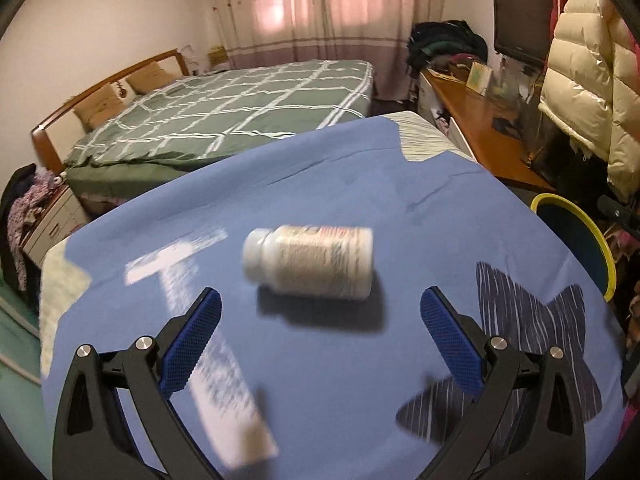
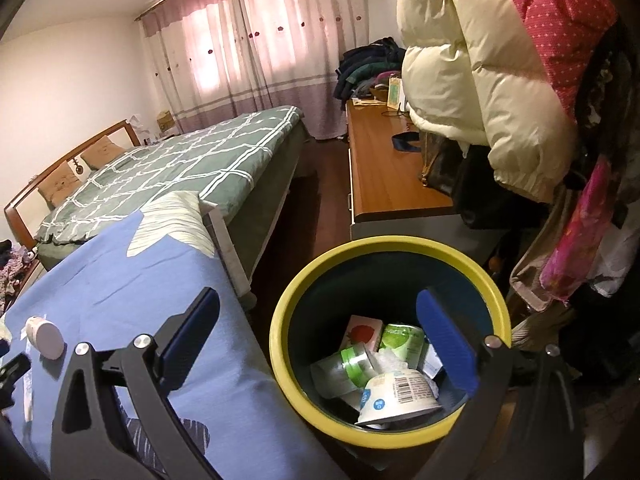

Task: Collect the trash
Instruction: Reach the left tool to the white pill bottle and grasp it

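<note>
A white pill bottle (image 1: 310, 262) lies on its side on the blue cloth (image 1: 320, 200), just ahead of my open, empty left gripper (image 1: 320, 308). A white tube (image 1: 224, 392) lies under the left finger. In the right wrist view the bottle (image 2: 45, 337) shows at the far left on the cloth. My right gripper (image 2: 318, 308) is open and empty above the yellow-rimmed bin (image 2: 288, 360), which holds a white cup (image 2: 396, 398), green cans (image 2: 402, 340) and a carton (image 2: 364, 330).
The bin (image 1: 600, 248) stands right of the cloth-covered surface. A green checked bed (image 1: 224, 116) lies beyond. A wooden desk (image 2: 384, 168) and hanging coats (image 2: 480, 80) are to the right. A dark striped patch (image 1: 528, 344) marks the cloth.
</note>
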A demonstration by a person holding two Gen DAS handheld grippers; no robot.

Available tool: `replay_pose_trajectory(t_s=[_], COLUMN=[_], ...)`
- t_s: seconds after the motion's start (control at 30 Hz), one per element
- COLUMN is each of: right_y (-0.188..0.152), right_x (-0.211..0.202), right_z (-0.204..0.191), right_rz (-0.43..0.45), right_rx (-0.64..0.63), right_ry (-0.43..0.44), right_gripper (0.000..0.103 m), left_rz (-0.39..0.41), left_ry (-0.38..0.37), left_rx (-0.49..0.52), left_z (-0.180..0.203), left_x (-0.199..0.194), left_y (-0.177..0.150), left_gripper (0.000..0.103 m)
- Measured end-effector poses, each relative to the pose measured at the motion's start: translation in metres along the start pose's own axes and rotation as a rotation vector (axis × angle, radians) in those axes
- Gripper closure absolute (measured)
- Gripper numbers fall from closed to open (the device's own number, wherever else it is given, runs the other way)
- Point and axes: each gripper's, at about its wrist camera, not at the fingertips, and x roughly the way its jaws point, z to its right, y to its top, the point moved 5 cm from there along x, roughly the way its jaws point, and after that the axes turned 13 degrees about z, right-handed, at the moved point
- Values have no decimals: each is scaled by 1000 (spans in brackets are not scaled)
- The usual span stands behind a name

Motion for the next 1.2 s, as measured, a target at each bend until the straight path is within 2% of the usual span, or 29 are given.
replay_pose_trajectory(t_s=[0.13,0.27,0.5,0.53,0.6,0.63,0.9,1.2], right_y=[0,-1,-2,-2,-2,-3,-4,5], right_x=[1,2,3,3,3,3,-1,-31], right_z=[1,1,1,1,0,0,1,20], right_rz=[-5,-12,-18,-18,-17,-18,-1,36], right_rx=[12,17,19,18,16,15,26,-6], right_ry=[9,15,17,16,17,18,18,28], right_gripper=[9,9,9,9,9,9,9,9], left_rz=[-9,-38,-82,-83,-92,-97,-66,-7], left_ry=[5,-33,-50,-54,-60,-63,-89,-176], left_rx=[2,23,21,16,5,2,23,85], left_z=[0,-2,-8,-9,-10,-10,13,83], left_x=[23,47,72,73,77,79,62,32], left_y=[12,17,9,9,8,7,9,27], left_gripper=[5,5,5,6,19,19,19,19])
